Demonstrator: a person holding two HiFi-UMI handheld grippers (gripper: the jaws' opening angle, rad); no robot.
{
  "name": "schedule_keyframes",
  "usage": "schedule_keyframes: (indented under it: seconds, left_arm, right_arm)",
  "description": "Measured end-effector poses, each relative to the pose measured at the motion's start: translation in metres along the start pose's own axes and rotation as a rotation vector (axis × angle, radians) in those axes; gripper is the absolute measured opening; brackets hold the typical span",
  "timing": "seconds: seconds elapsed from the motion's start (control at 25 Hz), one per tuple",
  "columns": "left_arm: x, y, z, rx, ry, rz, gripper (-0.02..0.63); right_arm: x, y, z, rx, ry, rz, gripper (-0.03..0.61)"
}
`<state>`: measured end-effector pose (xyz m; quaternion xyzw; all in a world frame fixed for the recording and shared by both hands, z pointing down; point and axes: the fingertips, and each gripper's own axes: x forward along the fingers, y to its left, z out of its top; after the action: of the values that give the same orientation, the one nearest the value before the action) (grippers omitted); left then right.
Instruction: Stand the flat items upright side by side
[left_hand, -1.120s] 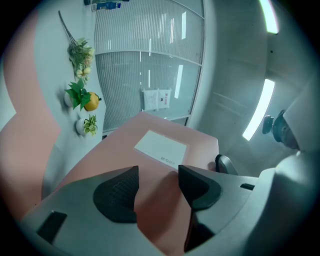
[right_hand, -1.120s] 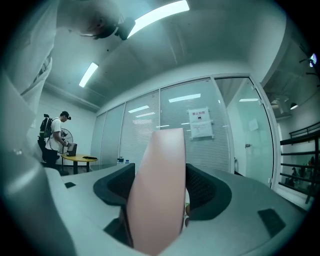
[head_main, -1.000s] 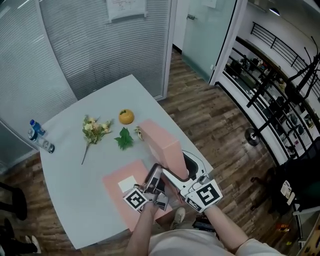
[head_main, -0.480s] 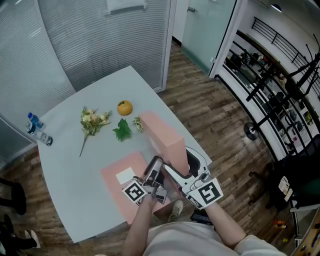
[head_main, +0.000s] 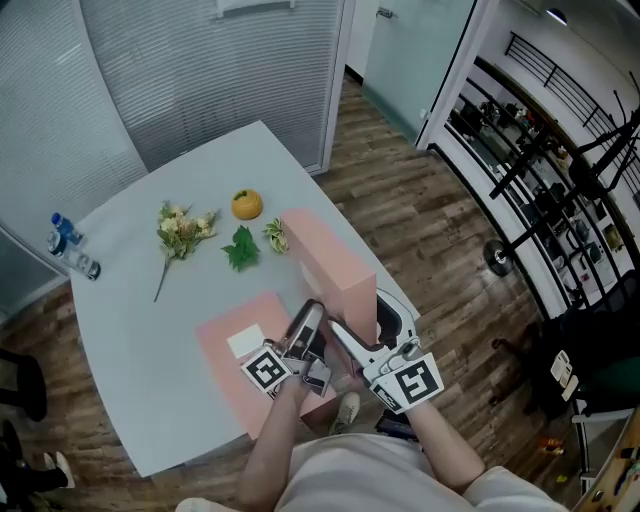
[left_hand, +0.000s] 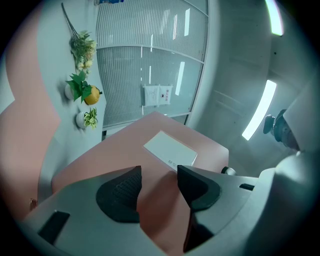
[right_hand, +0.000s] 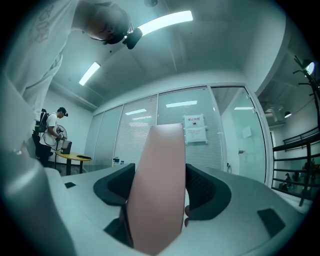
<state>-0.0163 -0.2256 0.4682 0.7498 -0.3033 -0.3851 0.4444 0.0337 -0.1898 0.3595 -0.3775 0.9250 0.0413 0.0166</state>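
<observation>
The flat pink box (head_main: 235, 365) is salmon pink with a white label (head_main: 246, 341), and the upright pink box (head_main: 335, 262) is the same salmon, unmarked. On the pale grey counter (head_main: 140, 340) are an orange fruit (head_main: 246, 204), a green leaf (head_main: 240, 248) and cream-and-yellow flowers (head_main: 183, 226) on green stems. The floor (head_main: 420, 220) is brown wood planking.

On the pale tabletop (head_main: 140, 350) lie an orange (head_main: 246, 204), a flower bunch (head_main: 180, 228), a green leaf (head_main: 240, 248), a small sprig (head_main: 276, 236) and, near the left edge, a water bottle (head_main: 68, 247).
</observation>
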Motion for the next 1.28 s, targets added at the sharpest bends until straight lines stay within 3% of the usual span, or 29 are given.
schedule_keyframes:
  seconds: [0.24, 0.4, 0.52, 0.8, 1.12, 1.28]
  left_arm:
    - [0.004, 0.007, -0.002, -0.017, 0.003, 0.021, 0.209]
    - [0.005, 0.012, -0.003, 0.026, 0.028, 0.035, 0.209]
    - [0.004, 0.018, -0.009, -0.027, 0.032, 0.055, 0.209]
    - [0.001, 0.03, -0.02, -0.039, 0.077, 0.091, 0.209]
    - [-0.003, 0.034, -0.021, -0.029, 0.091, 0.112, 0.211]
    - [-0.002, 0.03, -0.02, -0.06, 0.081, 0.086, 0.21]
  right_arm:
    - [-0.012, -0.005, -0.017, -0.01, 0.066, -0.022, 0.324]
    - [-0.023, -0.007, -0.032, -0.012, 0.112, -0.047, 0.321]
    - [-0.029, -0.008, -0.044, -0.011, 0.147, -0.063, 0.319]
    - [-0.043, -0.012, -0.077, 0.007, 0.245, -0.119, 0.318]
    - [-0.047, -0.01, -0.087, 0.026, 0.276, -0.131, 0.318]
    - [-0.05, -0.009, -0.088, 0.044, 0.284, -0.139, 0.325]
